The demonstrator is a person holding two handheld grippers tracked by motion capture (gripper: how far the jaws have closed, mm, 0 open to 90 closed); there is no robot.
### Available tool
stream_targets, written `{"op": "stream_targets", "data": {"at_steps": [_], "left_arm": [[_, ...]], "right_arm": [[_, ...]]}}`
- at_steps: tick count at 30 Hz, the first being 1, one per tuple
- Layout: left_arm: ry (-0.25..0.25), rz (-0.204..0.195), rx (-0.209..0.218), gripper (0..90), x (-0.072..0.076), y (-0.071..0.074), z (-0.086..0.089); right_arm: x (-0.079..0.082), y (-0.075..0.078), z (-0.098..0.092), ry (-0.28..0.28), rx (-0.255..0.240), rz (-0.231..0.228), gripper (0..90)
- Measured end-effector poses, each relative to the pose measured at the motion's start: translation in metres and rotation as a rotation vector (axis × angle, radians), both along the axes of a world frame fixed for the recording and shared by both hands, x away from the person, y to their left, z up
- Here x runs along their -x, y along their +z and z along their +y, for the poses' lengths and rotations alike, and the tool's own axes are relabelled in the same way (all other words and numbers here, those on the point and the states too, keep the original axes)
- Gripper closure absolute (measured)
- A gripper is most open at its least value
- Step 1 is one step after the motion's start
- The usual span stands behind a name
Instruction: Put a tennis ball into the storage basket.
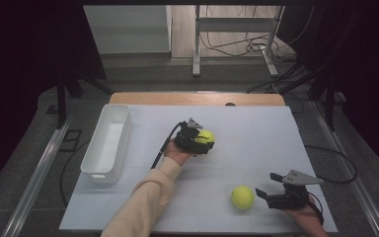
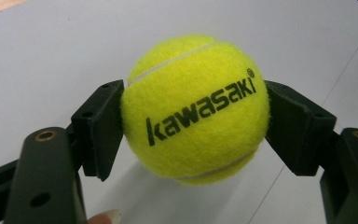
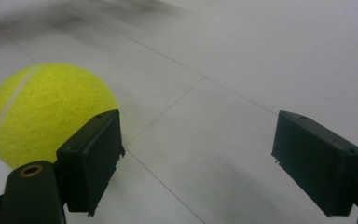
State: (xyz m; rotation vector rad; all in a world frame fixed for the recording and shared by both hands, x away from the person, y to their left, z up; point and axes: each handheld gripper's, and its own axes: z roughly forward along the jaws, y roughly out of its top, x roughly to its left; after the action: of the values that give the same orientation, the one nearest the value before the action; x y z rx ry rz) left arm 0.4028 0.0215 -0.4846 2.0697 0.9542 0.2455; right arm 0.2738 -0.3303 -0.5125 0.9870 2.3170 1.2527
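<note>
A yellow tennis ball point(image 1: 206, 137) marked "kawasaki" point(image 2: 196, 109) is clamped between the two black pads of my left gripper point(image 1: 202, 141) point(image 2: 196, 119), which is shut on it over the middle of the white table. The ball's shadow falls on the surface below it. A second yellow tennis ball point(image 1: 242, 197) point(image 3: 42, 112) rests on the table near the front edge. My right gripper point(image 1: 265, 184) point(image 3: 206, 158) stands open just to its right, pointing leftward. That ball lies outside the left jaw, with nothing between the pads.
A long white bin point(image 1: 107, 143) stands along the left side of the white table point(image 1: 256, 133). Beyond the table's wooden far edge are metal frame legs and loose cables point(image 1: 249, 47) on the floor.
</note>
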Motion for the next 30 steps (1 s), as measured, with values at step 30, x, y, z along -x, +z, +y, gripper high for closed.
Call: {"op": "stream_targets", "data": {"at_steps": [30], "left_arm": [[0.031, -0.043, 0.057, 26.7, 0.016, 0.016, 0.027]], "right_arm": [[0.0, 0.0, 0.0, -0.006, 0.004, 0.001, 16.7]]}}
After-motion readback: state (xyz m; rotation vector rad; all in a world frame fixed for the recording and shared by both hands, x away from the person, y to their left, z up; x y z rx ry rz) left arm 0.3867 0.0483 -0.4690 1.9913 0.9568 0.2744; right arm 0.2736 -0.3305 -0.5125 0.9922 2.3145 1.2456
